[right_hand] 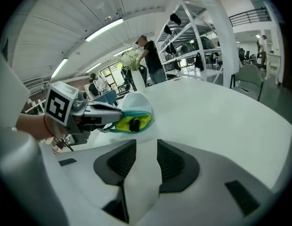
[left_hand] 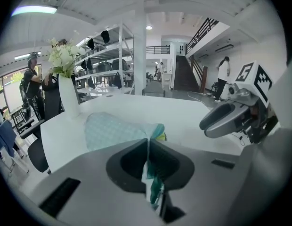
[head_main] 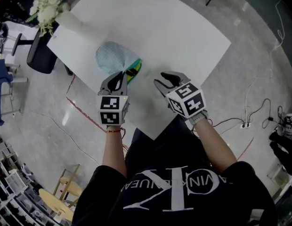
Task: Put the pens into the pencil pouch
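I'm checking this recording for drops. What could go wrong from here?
1. The left tongs pinch only a thin bit of the pouch rim; the fabric might slip free and the mouth sag shut.
2. A pen sits right at the open mouth; tugging or tilting the pouch could let it slide out onto the table.
3. The right tongs are open and empty, so nothing steadies the pouch.

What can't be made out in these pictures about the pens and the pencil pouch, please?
- Contents: right gripper view shows a dark thing in the pencil pouch, too small to name.
- Pouch mouth: head view, partly covered by the left gripper.
- Table beneath the right gripper: head view, hidden.
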